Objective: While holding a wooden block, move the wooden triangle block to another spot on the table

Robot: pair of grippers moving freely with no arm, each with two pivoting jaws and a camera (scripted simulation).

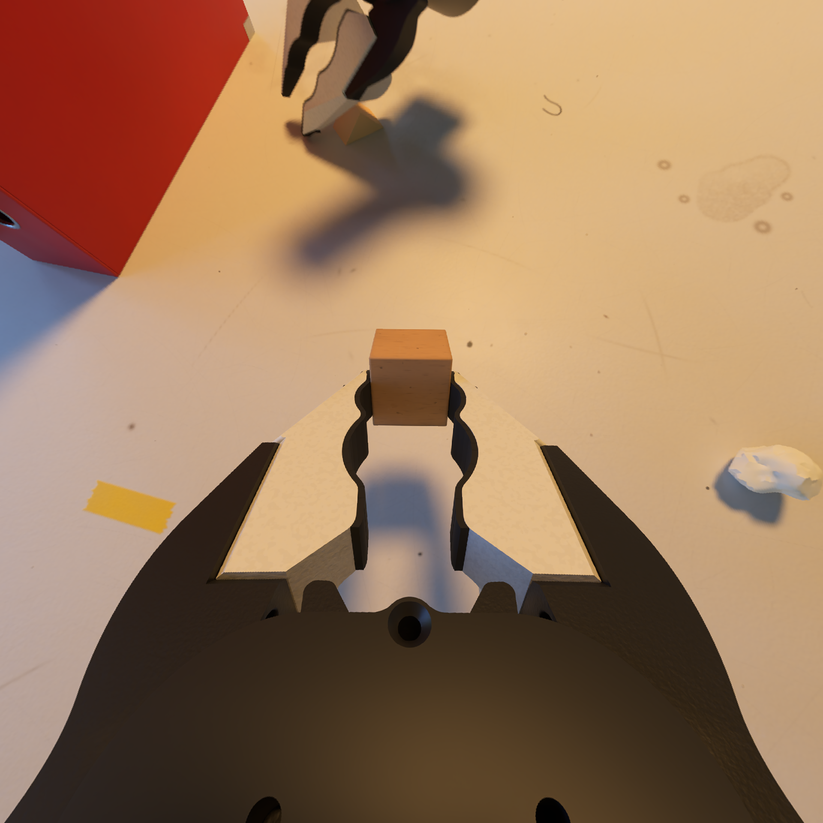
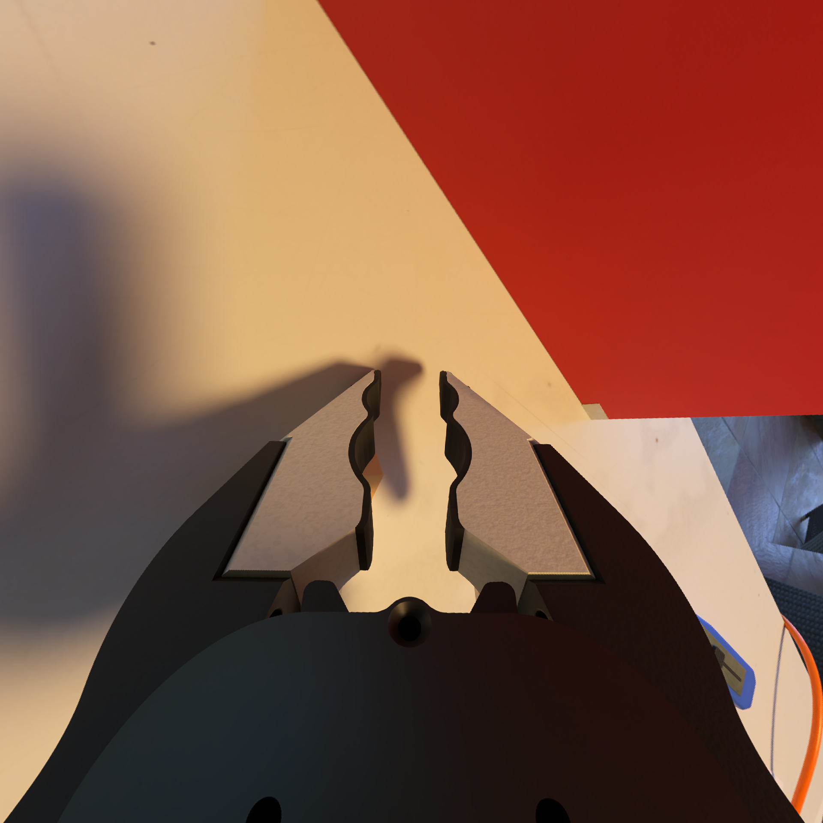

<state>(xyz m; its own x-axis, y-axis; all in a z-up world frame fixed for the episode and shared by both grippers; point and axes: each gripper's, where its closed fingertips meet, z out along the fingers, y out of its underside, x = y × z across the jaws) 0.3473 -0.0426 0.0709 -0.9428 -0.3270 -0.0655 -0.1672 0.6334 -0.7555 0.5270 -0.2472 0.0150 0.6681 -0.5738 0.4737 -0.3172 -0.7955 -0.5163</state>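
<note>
Left gripper (image 1: 409, 392) gripping wooden block (image 1: 409, 378), triangle block (image 1: 358, 124) seemingly free

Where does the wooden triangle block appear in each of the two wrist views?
Left wrist view: the wooden triangle block lies on the table near the top, left of centre, at the right gripper's fingertips.
Right wrist view: only a small orange sliver shows beside the gripper's left finger, probably the block.
Shared landmark: the red box.
</note>
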